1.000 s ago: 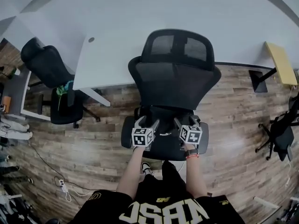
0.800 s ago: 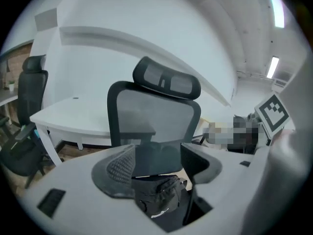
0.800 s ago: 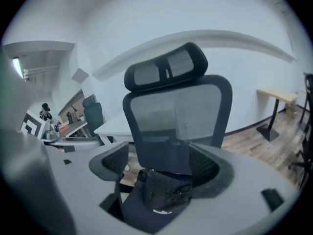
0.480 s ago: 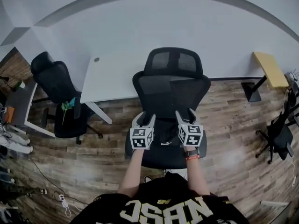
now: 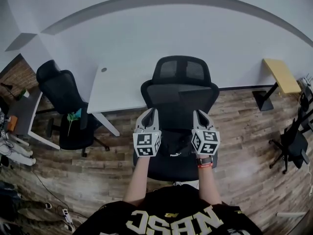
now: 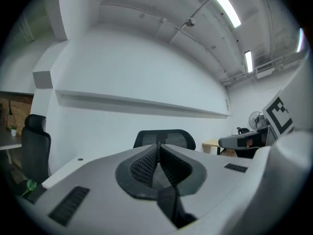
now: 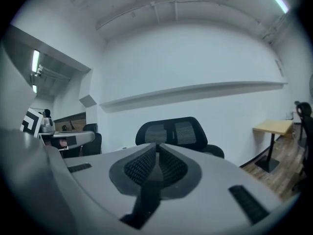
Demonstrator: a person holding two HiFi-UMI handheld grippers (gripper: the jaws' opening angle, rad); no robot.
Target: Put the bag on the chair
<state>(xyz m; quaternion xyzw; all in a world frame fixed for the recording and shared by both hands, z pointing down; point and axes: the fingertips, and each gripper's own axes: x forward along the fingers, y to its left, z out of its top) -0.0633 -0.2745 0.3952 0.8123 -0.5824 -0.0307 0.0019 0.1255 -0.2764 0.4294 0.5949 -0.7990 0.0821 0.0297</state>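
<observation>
A black office chair with a mesh headrest stands in front of me. On its seat lies a black bag with a small white mark. My left gripper and right gripper are both raised level in front of the backrest, above the bag and apart from it. Their jaws have just been closing. In the left gripper view and the right gripper view the ribbed pads meet, and I see nothing held between them. The headrest shows beyond the pads.
A white desk stands behind the chair against the wall. A second black chair with a green item is at the left. A yellow side table and another chair are at the right. Cables lie on the wood floor.
Both grippers rose from the chair seat to backrest height, and their jaws went from wide open to shut. The bag stayed on the seat.
</observation>
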